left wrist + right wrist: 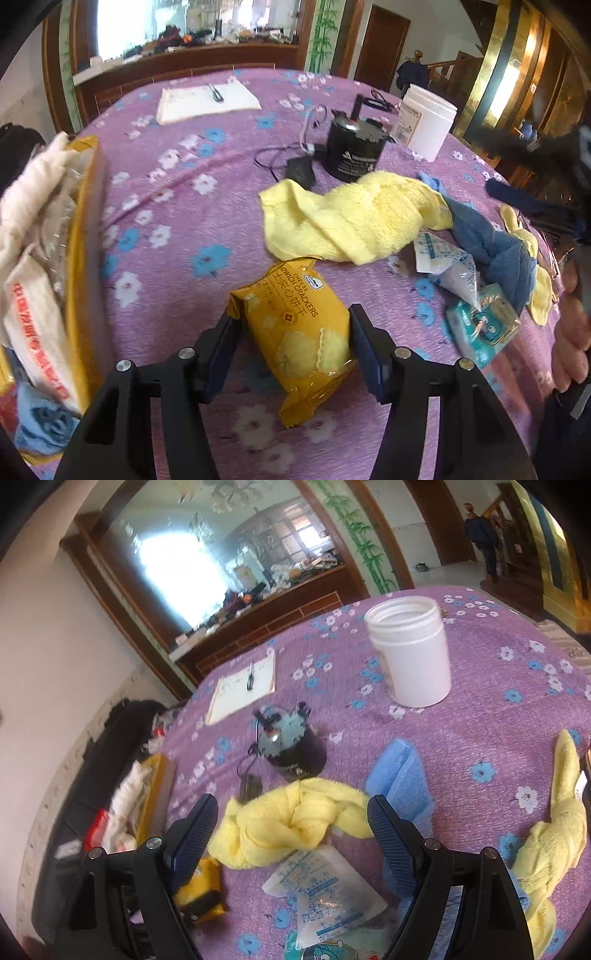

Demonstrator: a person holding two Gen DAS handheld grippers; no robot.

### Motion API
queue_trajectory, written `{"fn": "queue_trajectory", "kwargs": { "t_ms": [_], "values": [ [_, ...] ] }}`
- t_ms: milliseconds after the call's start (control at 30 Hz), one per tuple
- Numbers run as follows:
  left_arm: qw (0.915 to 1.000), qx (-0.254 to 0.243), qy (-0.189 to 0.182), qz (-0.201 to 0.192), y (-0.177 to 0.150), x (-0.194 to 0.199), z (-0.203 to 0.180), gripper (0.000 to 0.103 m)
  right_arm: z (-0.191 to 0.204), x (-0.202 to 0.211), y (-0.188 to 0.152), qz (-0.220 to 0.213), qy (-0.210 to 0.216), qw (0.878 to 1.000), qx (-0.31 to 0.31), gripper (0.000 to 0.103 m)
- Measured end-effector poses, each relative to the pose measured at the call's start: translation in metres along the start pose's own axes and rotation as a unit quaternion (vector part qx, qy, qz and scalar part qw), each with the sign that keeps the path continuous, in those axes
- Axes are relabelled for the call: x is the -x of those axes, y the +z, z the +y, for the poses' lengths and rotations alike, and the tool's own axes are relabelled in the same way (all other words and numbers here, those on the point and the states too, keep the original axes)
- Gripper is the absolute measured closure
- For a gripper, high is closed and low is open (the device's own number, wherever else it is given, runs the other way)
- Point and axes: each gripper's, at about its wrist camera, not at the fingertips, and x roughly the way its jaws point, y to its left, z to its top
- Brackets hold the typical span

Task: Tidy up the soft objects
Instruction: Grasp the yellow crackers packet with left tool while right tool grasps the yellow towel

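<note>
A: Biggest thing first: the purple flowered tablecloth (177, 229) fills both views. At the left edge of the left wrist view sits the yellow box (86, 236), already stuffed with white packets and a bit of blue cloth.

B: And centre frame, the yellow towel (354, 221) lies crumpled, with a blue towel (491, 240) to its right, lapping its right end.

A: Now the action. The left gripper (291, 343) is low in the frame with the cracker packet (295, 332) between its pads. The jaws are narrowed onto it, both pads at the wrapper's sides. I'd call that a grip, though the right pad's contact is hard to confirm through the fisheye.

B: So the step in hand is picking up the crackers, presumably bound for that box?

A: That's my read. The next move calls for a lift clear of the cloth, then a swing toward the left edge of the frame without crushing the packet.

B: And the other hand?

A: The right gripper (291, 830) hangs with its jaws wide, holding nothing. In its own view the yellow towel shows between the fingers, lying on the cloth. The plastic pouch (321, 890) sits just below.

B: Smallest bit: a pen on the notepad (207, 99), upper left.
</note>
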Motion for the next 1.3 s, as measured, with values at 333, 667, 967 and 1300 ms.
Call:
{"fn": "queue_trajectory", "kwargs": {
  "t_ms": [333,667,967,1300],
  "values": [
    [0.9999,-0.001,0.004,-0.010,-0.003,-0.003,-0.002,0.045,0.048,-0.060,-0.025,0.046,-0.093,0.985,0.137,0.029],
    [0.9996,0.001,0.005,-0.026,-0.004,0.003,0.000,0.047,0.046,-0.024,-0.025,-0.004,-0.065,0.991,0.118,0.067],
    [0.9971,-0.011,0.002,-0.076,-0.003,0.022,-0.005,0.047,0.048,-0.004,-0.017,-0.054,-0.060,0.991,0.105,0.067],
    [0.9966,-0.006,-0.001,-0.082,-0.002,0.026,-0.003,0.047,0.047,-0.002,-0.018,-0.062,-0.061,0.991,0.102,0.067]
  ]
}}
